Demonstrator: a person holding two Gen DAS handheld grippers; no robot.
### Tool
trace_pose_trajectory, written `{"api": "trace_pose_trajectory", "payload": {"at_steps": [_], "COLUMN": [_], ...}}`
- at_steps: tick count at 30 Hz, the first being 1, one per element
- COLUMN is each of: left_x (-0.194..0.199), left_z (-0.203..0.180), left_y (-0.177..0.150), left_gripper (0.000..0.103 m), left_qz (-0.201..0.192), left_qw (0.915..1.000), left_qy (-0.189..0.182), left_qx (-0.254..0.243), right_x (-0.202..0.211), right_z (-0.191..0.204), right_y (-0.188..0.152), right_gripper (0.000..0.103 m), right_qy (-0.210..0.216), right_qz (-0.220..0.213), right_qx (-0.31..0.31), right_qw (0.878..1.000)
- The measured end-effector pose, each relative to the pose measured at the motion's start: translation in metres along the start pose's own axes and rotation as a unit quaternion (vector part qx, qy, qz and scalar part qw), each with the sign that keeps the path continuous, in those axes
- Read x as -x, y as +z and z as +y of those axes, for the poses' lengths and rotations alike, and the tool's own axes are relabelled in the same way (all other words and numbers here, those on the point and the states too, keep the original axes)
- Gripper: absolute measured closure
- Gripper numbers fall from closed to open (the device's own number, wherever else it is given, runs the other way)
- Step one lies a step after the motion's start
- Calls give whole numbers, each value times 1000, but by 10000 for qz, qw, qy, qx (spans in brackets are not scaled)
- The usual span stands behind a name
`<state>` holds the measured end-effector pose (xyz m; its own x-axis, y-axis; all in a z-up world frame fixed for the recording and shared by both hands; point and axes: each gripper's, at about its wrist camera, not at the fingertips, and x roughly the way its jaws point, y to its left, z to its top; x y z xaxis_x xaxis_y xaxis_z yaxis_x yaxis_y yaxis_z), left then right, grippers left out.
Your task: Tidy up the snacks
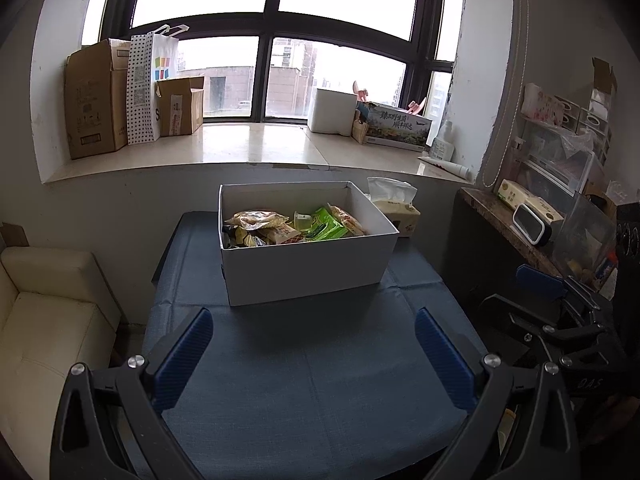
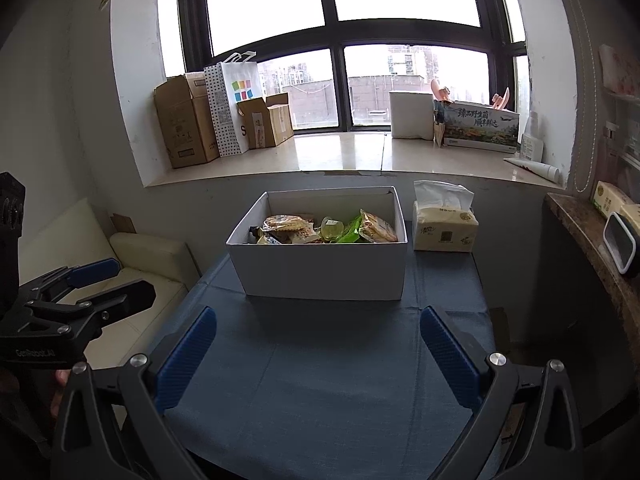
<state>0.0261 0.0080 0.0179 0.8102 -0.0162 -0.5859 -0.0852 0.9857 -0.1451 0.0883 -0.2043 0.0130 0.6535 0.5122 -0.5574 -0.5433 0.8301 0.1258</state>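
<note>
Cream sofa fuller from left wrist

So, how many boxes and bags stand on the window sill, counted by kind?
Brown cardboard boxes: 2
Paper shopping bags: 1
White boxes: 1
Printed boxes: 1
Total: 5

box: white card
cloth: dark blue weave
pads: blue, ribbed, on black fingers
packet: bright green
tissue pack: cream, white tissue
bag: white, black dots, coloured squares
sofa: cream
</note>
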Motion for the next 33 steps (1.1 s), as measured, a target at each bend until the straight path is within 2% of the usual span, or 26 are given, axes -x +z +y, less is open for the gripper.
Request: {"api": "trace_pose_trajectory", "payload": {"at_steps": [33], "left_x": [-7], "left_z": [1], "left_y": [-9], "left_gripper": [0], "left_qz": [126], "left_qw": [9999], "left_qy": [-3], "left_qx": [-28], "right_x": [-3], "right_z": [2], "right_y": [-1], "right_gripper": [0], "right_qy": [21], "right_qz": [84], "right_qx": [-14], "right_qw": [10000]}}
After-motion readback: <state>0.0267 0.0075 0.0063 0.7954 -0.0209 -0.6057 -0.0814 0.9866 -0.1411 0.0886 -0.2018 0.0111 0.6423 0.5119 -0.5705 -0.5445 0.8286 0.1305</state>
